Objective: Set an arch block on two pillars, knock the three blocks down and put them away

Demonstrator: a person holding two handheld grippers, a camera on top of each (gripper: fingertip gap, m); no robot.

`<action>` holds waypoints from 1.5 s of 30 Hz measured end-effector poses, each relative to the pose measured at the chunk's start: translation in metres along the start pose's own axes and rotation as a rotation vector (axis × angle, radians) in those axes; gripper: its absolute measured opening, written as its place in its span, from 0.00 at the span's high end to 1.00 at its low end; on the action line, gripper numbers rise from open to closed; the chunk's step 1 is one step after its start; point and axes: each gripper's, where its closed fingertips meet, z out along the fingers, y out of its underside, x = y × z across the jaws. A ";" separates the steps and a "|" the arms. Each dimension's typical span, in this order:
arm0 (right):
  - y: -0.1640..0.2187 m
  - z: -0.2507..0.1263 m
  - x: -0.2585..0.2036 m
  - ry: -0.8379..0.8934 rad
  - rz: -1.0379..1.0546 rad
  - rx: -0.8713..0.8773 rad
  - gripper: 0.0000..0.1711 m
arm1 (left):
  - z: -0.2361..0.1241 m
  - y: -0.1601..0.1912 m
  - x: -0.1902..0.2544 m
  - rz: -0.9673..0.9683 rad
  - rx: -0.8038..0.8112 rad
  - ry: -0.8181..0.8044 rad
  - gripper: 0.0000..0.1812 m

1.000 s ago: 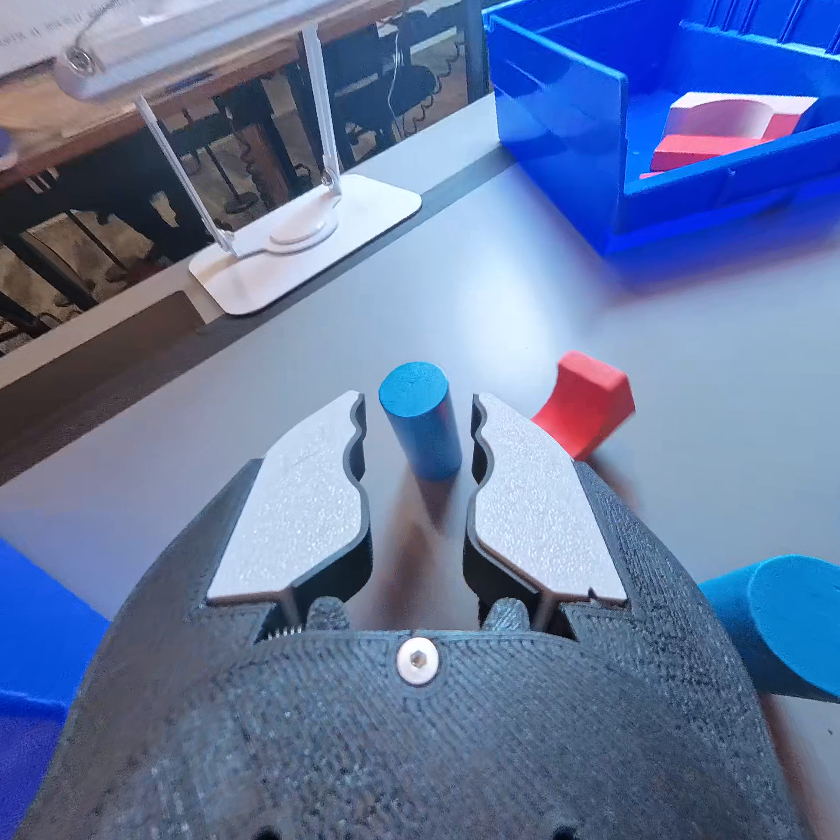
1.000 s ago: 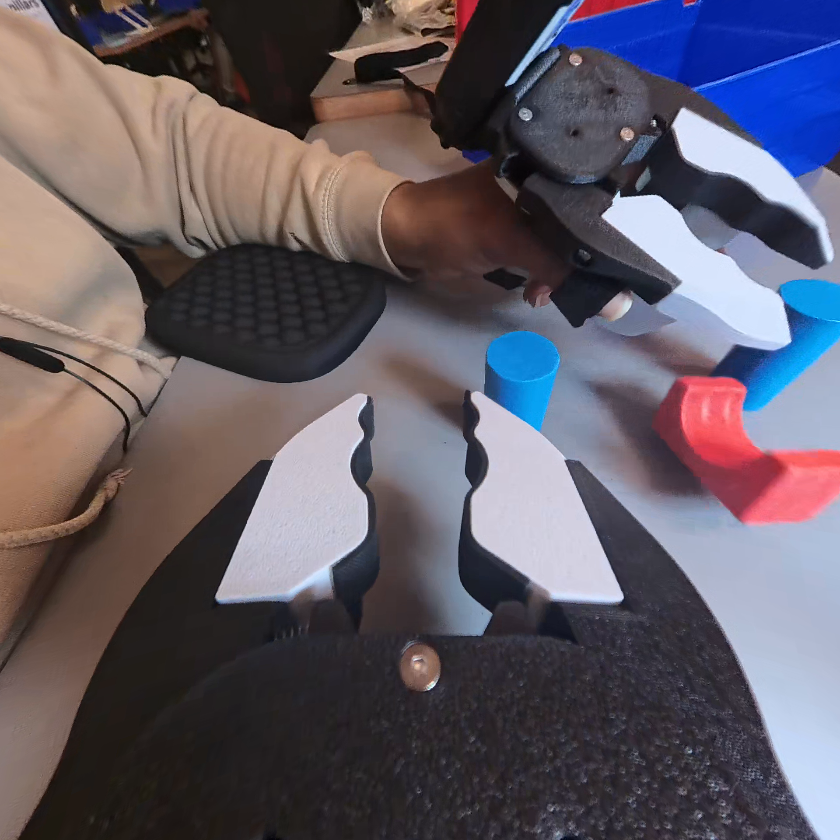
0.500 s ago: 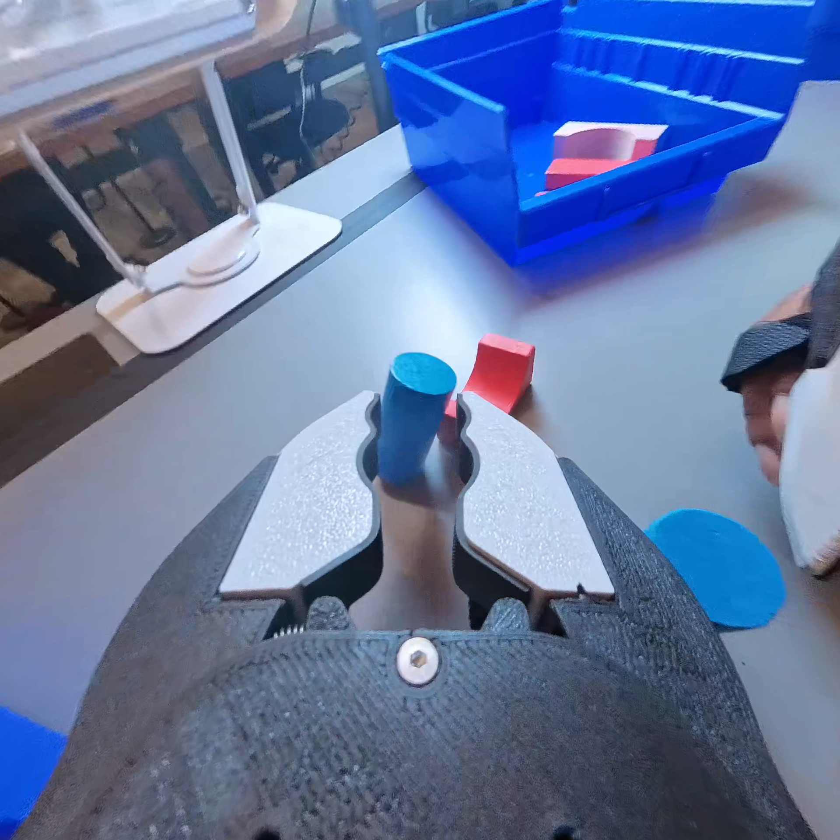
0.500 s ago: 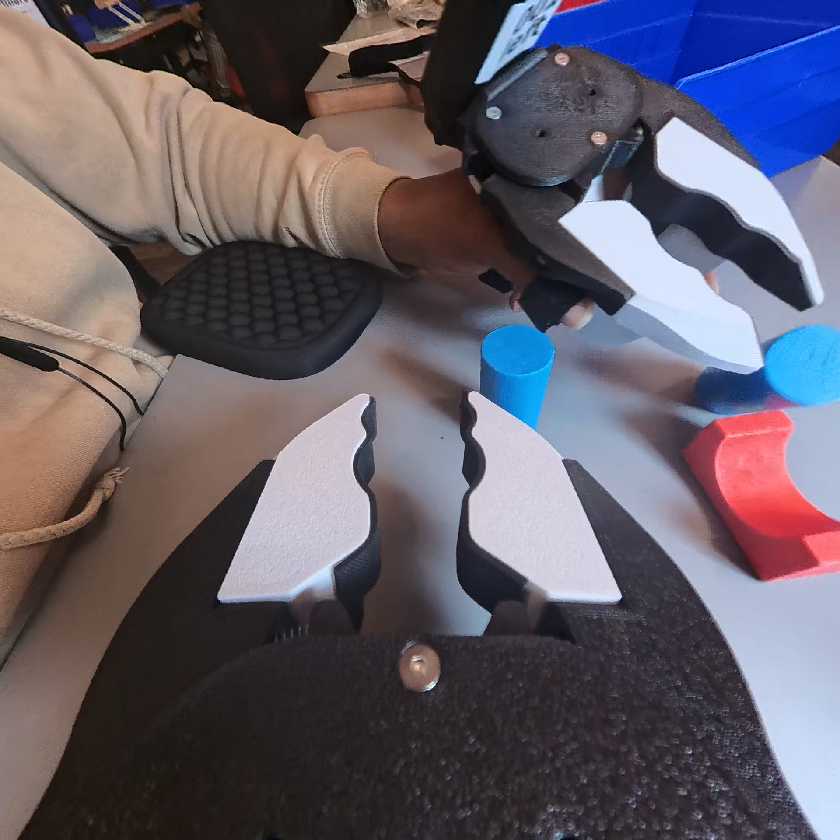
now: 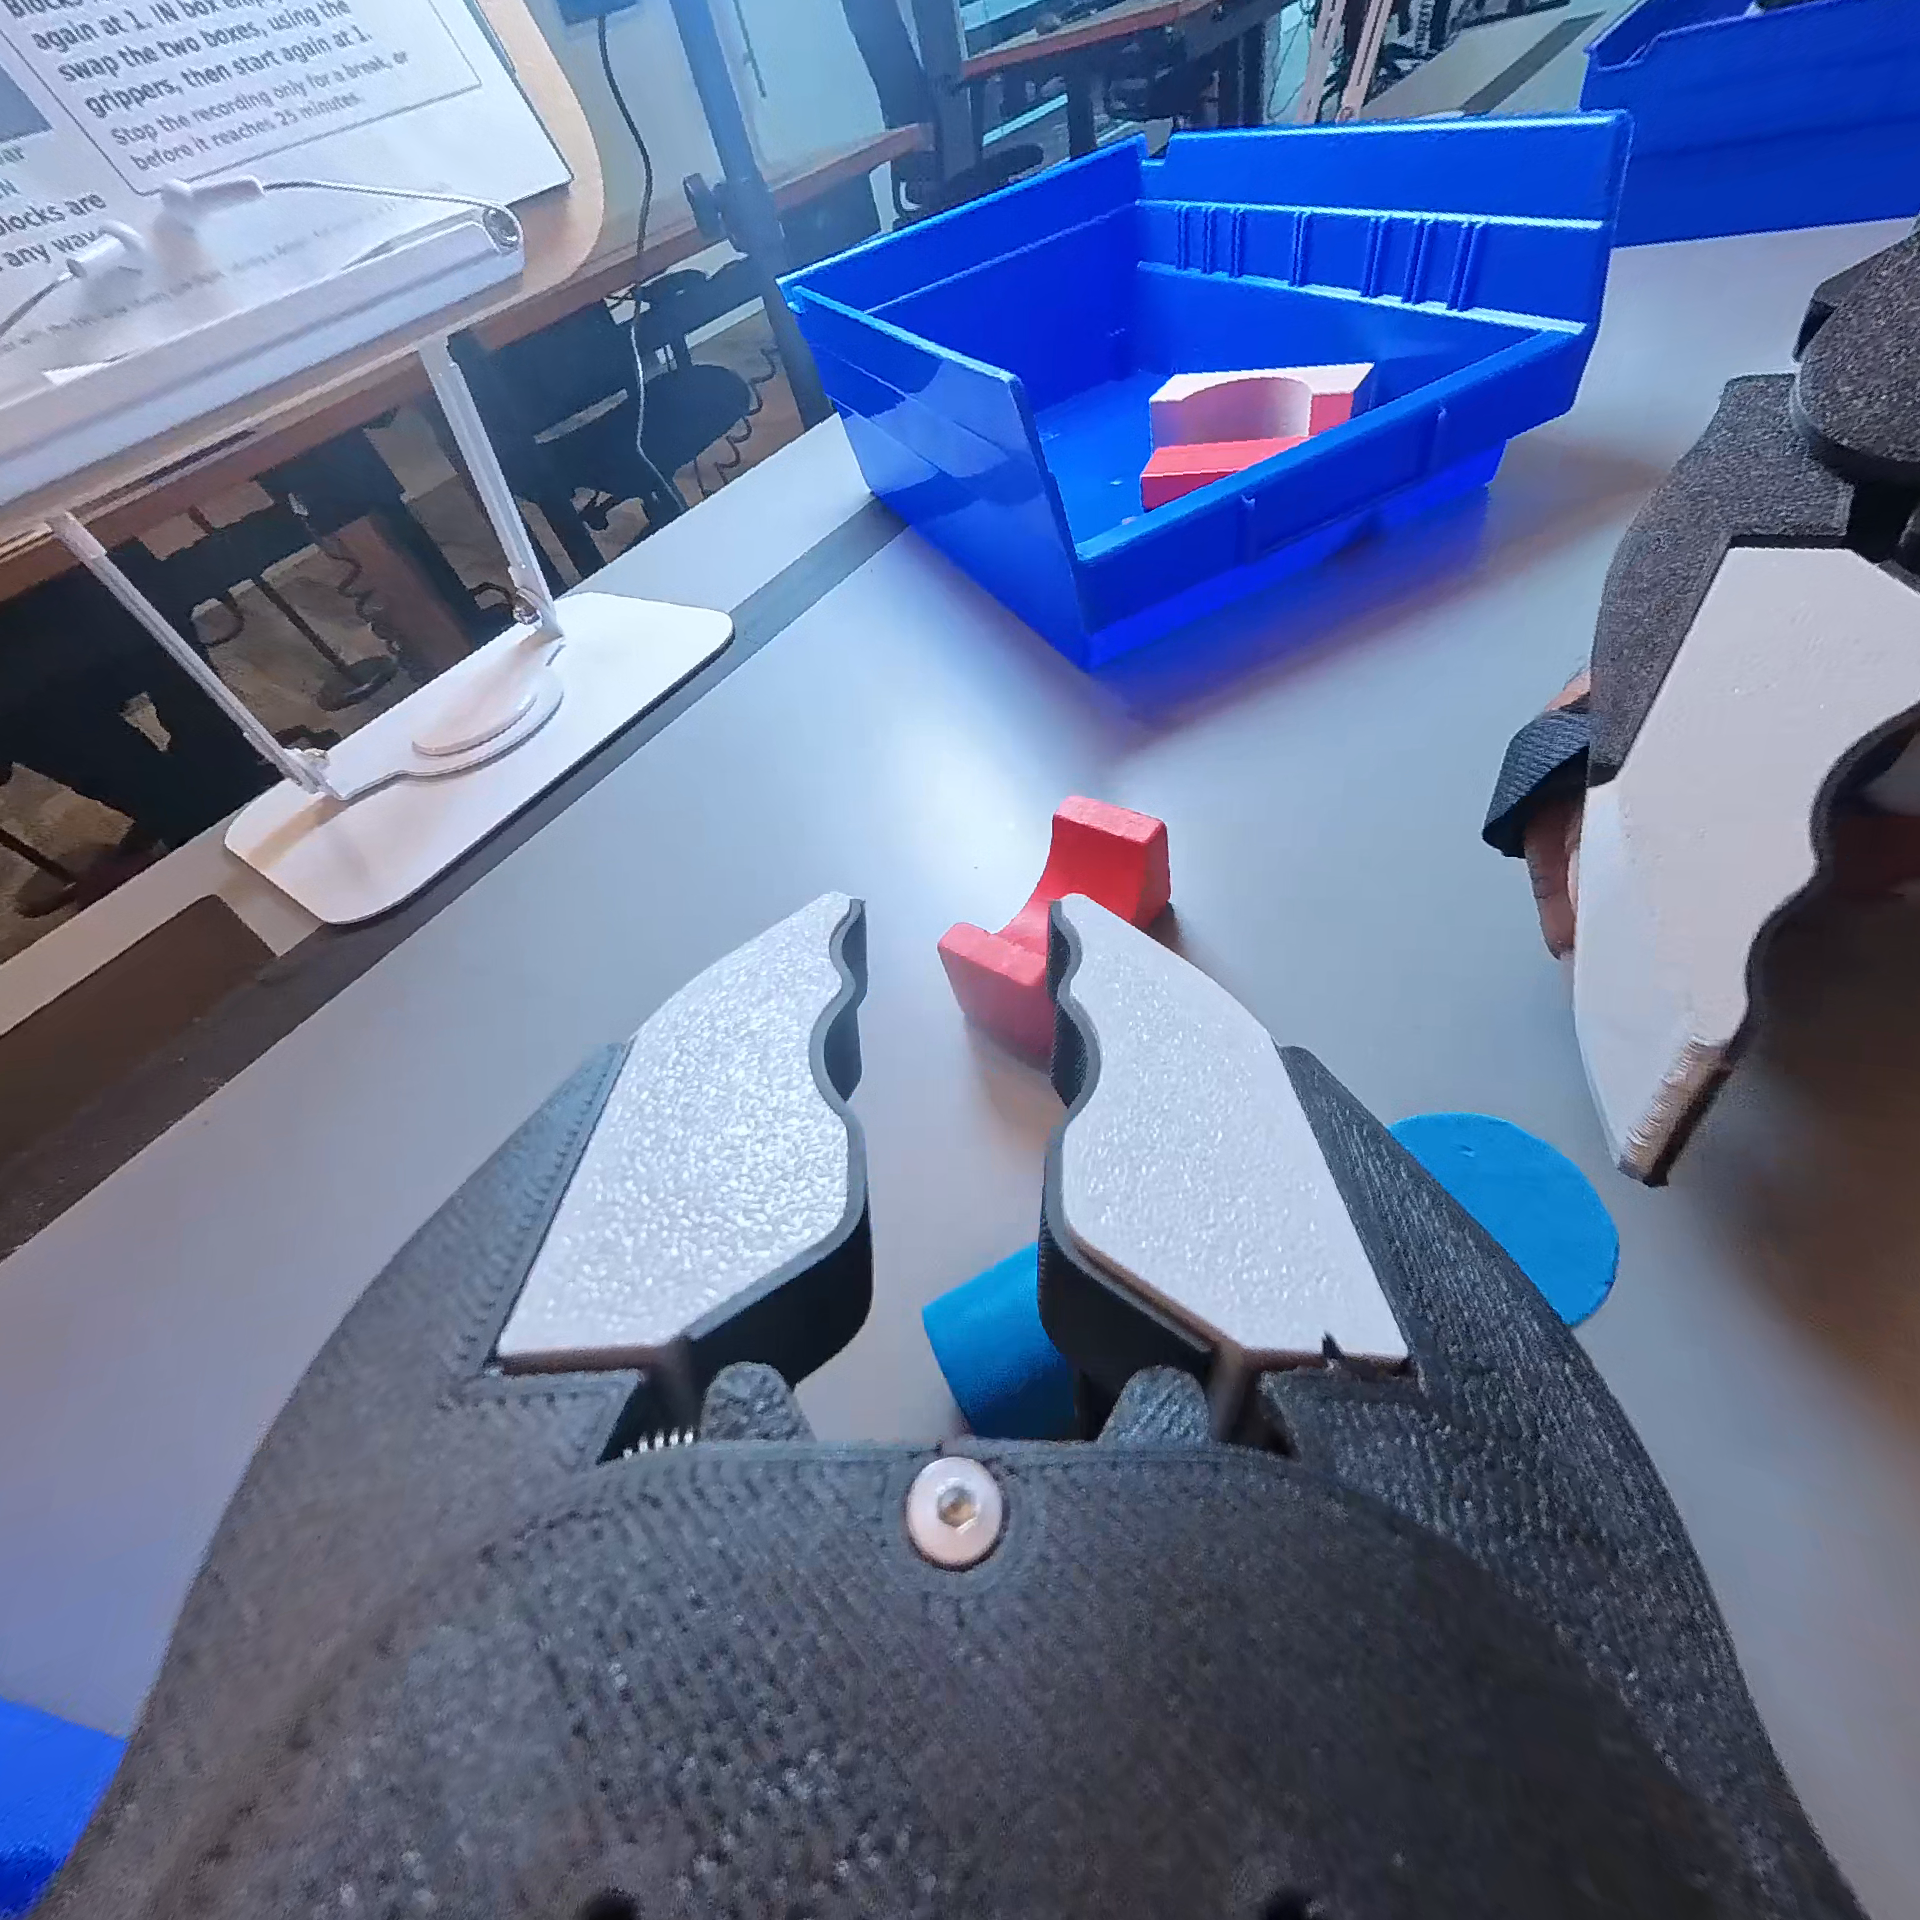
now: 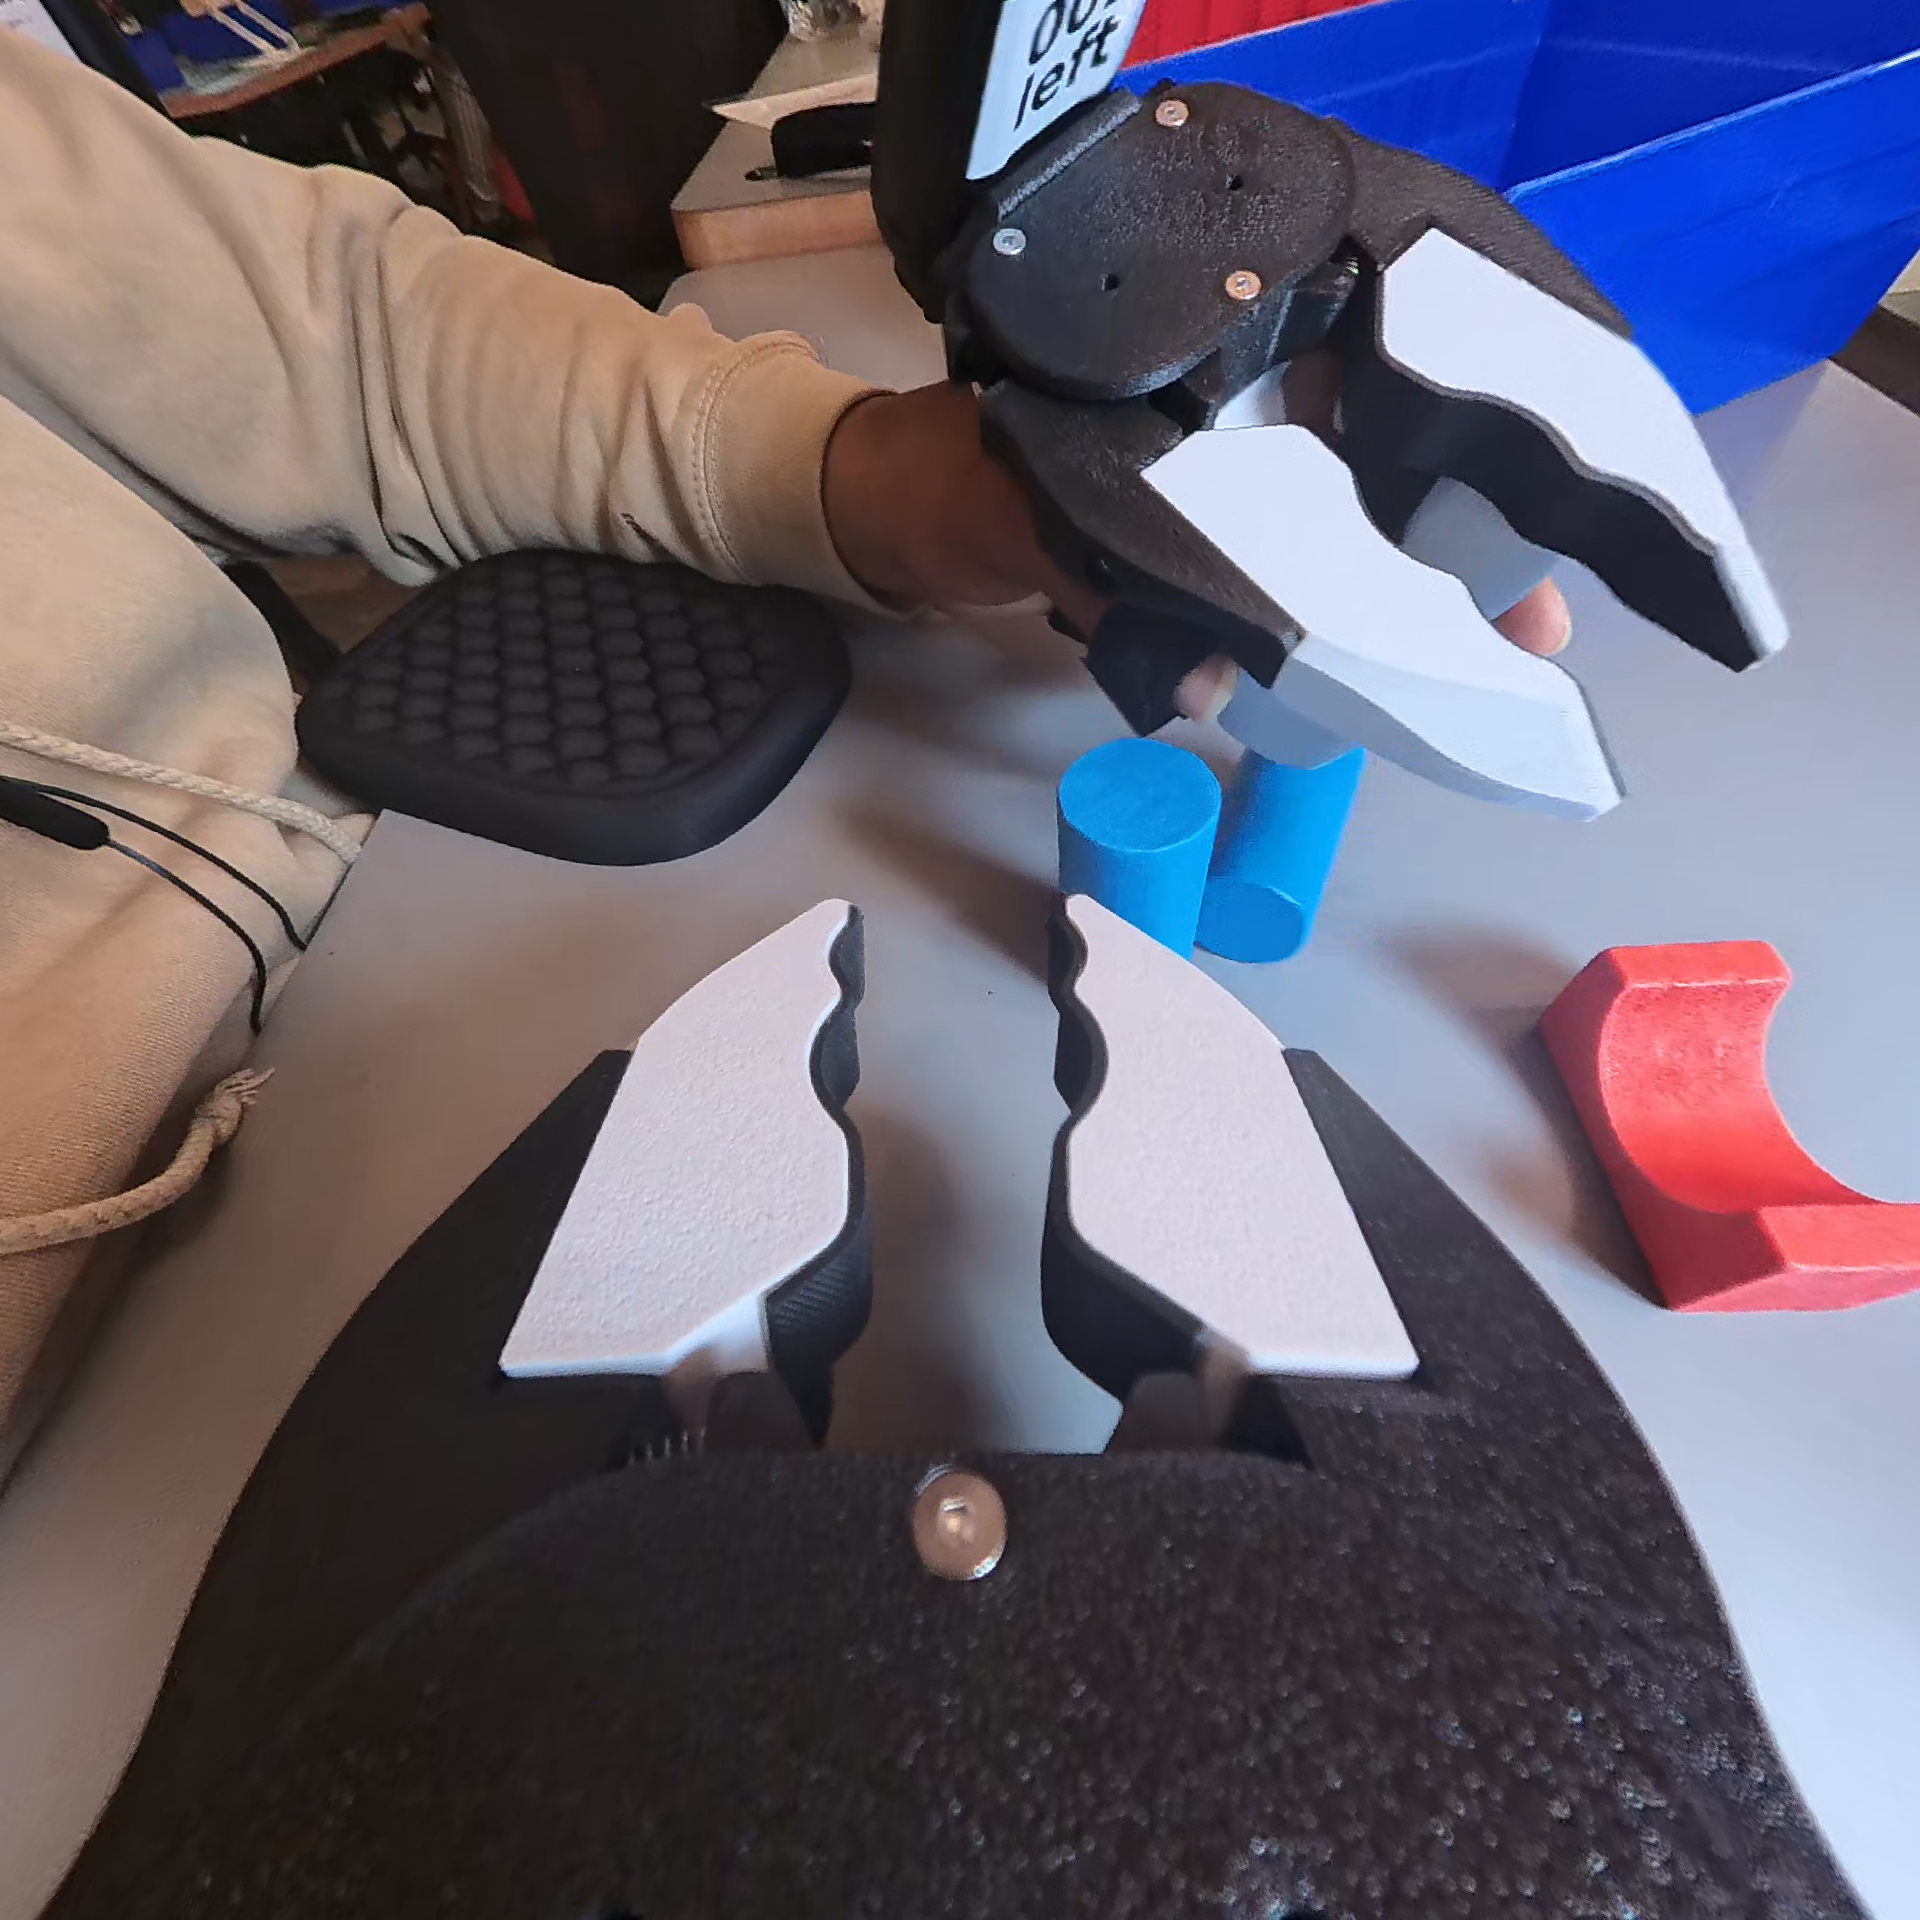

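A red arch block (image 5: 1070,894) lies on its side on the grey table, just past my left gripper (image 5: 951,925), which is open and empty. One blue cylinder (image 5: 992,1340) lies flat under the left gripper's jaws. A second blue cylinder (image 5: 1507,1205) stands upright to its right. In the right wrist view the upright cylinder (image 6: 1138,831) touches the lying one (image 6: 1278,862), and the arch (image 6: 1704,1112) lies to the right. The left gripper (image 6: 1673,717) hovers open above the lying cylinder. My right gripper (image 6: 956,914) is open and empty, just short of the upright cylinder.
A blue bin (image 5: 1288,525) stands at the back with another red arch block (image 5: 1247,416) inside. A white document stand (image 5: 488,748) is at the table's far left edge. A black honeycomb pad (image 6: 582,707) and a person's beige sleeve (image 6: 416,364) are on the left in the right wrist view.
The left gripper closed on the tilted blue cylinder, brought it over beside the upright one, let it go and rose. The cylinder now lies flat there. The right gripper has barely moved.
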 end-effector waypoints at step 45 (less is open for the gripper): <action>0.016 -0.032 0.057 0.426 -0.160 -0.180 0.69 | -0.025 0.011 0.027 0.427 -0.121 -0.093 0.80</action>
